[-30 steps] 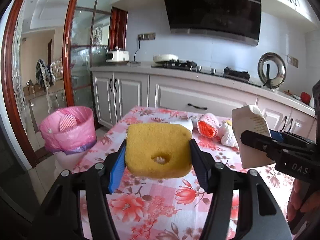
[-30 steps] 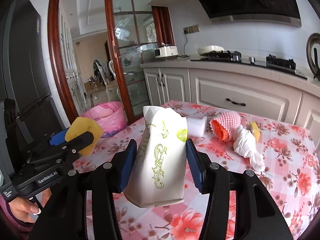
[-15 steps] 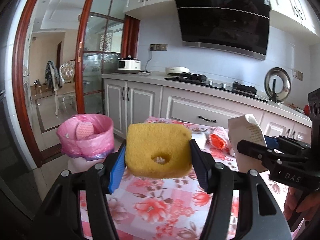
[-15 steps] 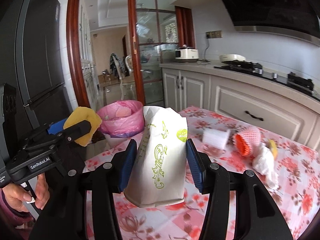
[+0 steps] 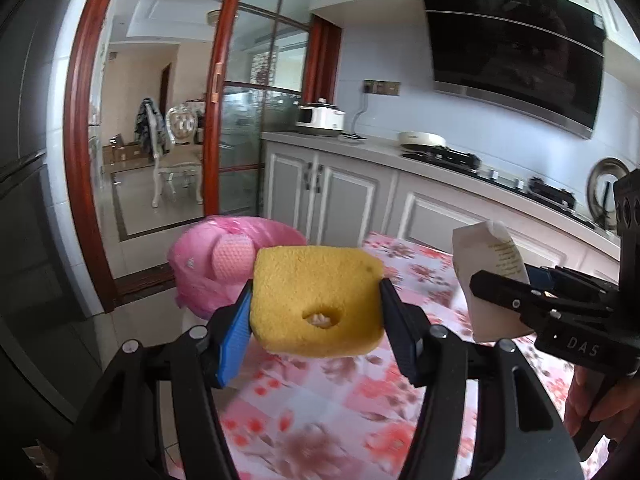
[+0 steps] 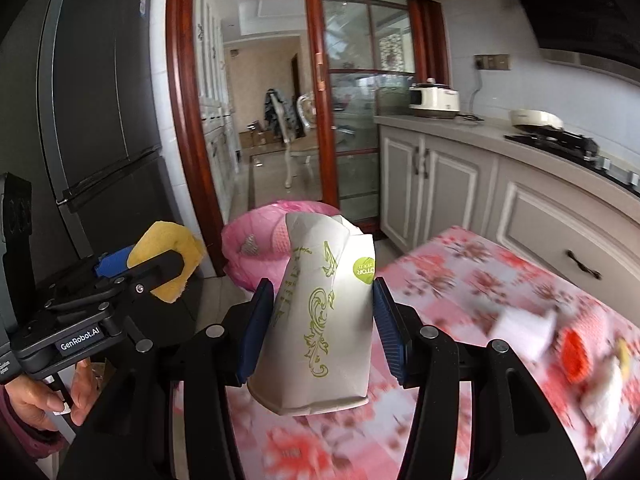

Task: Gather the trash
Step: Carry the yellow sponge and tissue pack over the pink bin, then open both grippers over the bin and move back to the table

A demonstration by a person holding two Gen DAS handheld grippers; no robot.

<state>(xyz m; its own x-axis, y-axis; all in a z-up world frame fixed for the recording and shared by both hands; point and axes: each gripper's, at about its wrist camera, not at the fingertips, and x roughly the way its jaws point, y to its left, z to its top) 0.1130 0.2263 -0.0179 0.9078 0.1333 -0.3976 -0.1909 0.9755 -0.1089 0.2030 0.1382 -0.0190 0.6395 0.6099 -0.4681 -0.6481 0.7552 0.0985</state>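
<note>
A yellow sponge is clamped between the fingers of the left gripper, above the flowered table. A crumpled paper cup is pinched upright in the right gripper. A pink-lined bin is seen just beyond both.

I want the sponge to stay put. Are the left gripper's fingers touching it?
Touching. In the left wrist view both fingers of the left gripper press against the sides of the sponge, with no gap.

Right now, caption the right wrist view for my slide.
Right gripper clamps a crushed paper cup above the floral table, facing the pink-lined bin.
</note>
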